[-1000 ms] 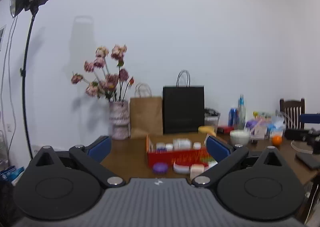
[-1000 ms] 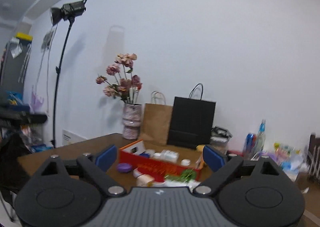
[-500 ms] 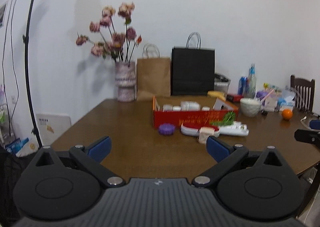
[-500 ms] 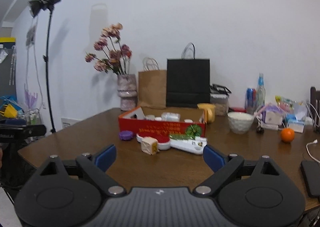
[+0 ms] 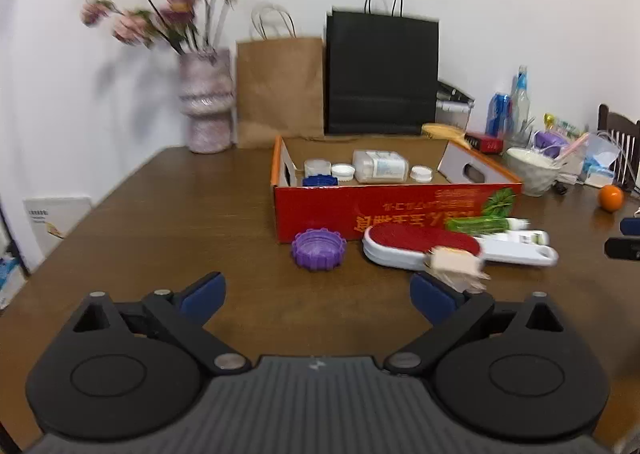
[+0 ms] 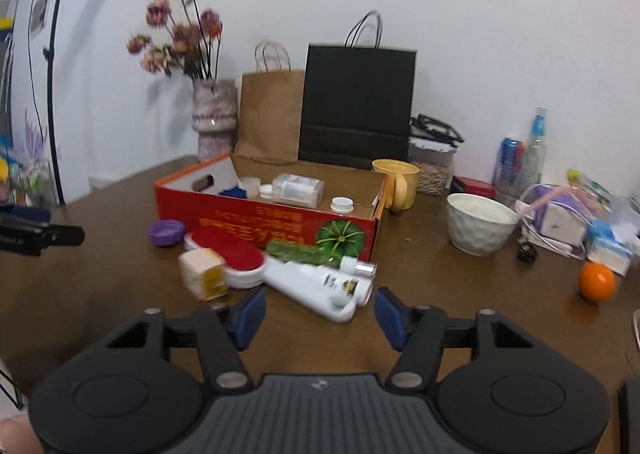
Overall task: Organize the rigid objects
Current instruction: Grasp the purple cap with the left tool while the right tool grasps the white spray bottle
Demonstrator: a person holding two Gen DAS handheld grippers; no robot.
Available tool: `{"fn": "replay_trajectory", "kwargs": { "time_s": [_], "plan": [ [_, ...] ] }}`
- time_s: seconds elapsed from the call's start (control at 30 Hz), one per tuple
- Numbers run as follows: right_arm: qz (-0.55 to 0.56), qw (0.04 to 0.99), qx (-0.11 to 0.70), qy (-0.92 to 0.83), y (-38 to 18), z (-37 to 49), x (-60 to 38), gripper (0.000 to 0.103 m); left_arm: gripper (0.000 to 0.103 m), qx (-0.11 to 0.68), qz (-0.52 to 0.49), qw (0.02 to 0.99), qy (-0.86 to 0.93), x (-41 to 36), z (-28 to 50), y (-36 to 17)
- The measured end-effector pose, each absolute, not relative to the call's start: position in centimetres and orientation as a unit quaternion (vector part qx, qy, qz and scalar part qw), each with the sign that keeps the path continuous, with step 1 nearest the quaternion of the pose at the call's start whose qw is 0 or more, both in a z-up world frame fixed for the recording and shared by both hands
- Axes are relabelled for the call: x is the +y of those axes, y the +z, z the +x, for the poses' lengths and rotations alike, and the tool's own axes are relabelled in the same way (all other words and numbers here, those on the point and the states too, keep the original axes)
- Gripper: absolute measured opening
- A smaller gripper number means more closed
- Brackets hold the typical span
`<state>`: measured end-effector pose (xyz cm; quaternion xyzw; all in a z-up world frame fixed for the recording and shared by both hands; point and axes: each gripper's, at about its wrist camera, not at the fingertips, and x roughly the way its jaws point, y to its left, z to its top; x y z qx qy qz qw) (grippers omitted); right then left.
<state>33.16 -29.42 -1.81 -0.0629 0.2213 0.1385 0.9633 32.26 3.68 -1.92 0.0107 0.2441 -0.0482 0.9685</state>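
A red cardboard box (image 5: 396, 209) (image 6: 276, 219) lies open on the brown table, holding a white bottle (image 5: 380, 166) and several small caps. In front of it sit a purple lid (image 5: 319, 248) (image 6: 166, 232), a red and white brush (image 5: 420, 244) (image 6: 256, 266), a beige cube (image 5: 454, 262) (image 6: 204, 272) and a green and white tube (image 6: 320, 260). My left gripper (image 5: 318, 296) hovers short of the purple lid, jaws wide and closing slightly, nothing between them. My right gripper (image 6: 318, 314) points at the brush handle end; its jaws are closing with nothing pressed between the pads.
A vase of flowers (image 5: 206, 101), a brown paper bag (image 5: 280, 89) and a black bag (image 5: 380, 73) stand behind the box. To the right are a yellow mug (image 6: 396, 183), a white bowl (image 6: 480, 228), an orange (image 6: 596, 282), bottles and clutter. The other gripper (image 6: 32, 234) shows at the left edge.
Both grippers have tipped downward and moved in toward the table; the box and loose items now look much nearer. The right gripper's jaws have narrowed markedly.
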Motion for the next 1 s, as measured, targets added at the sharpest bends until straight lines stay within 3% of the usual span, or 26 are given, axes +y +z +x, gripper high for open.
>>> {"fn": "replay_trajectory", "kwargs": {
  "time_s": [0.17,0.37,0.43,0.53,0.57,0.6,0.87,0.93,1.0],
  "plan": [
    [-0.091,0.943,0.262,0.182,-2.8,41.5,-30.7,0.053,0.087,0.276,0.055,0.959,-0.039,2.6,40.5,-4.6],
    [-0.084,0.912,0.333,0.225,-4.7,47.3,-31.1,0.044,0.086,0.292,0.057,0.954,-0.048,2.6,45.1,-6.5],
    [-0.062,0.905,0.339,0.249,-5.0,48.1,-31.3,0.044,0.081,0.3,0.035,0.951,-0.062,3.2,45.8,-6.9],
    [-0.061,0.893,0.352,0.272,-5.2,48.5,-31.1,0.044,0.067,0.313,0.005,0.947,-0.064,3.9,46.6,-7.2],
    [-0.068,0.891,0.352,0.278,-5.4,48.4,-30.9,0.045,0.057,0.312,-0.002,0.948,-0.063,4.2,46.7,-7.2],
    [-0.072,0.89,0.351,0.281,-5.4,48.3,-30.8,0.045,0.055,0.31,-0.004,0.949,-0.059,4.3,46.7,-7.1],
    [-0.145,0.865,0.369,0.308,-6.1,48.5,-27.8,0.046,0.054,0.309,0.018,0.95,-0.042,3.1,45.8,-7.1],
    [-0.135,0.857,0.383,0.318,-6.0,49.0,-27.7,0.043,0.054,0.304,0.019,0.952,-0.035,2.9,44.6,-6.7],
    [-0.135,0.856,0.391,0.31,-5.5,48.7,-27.7,0.033,0.054,0.292,0.024,0.956,-0.024,2.8,42.7,-6.0]
  ]
}}
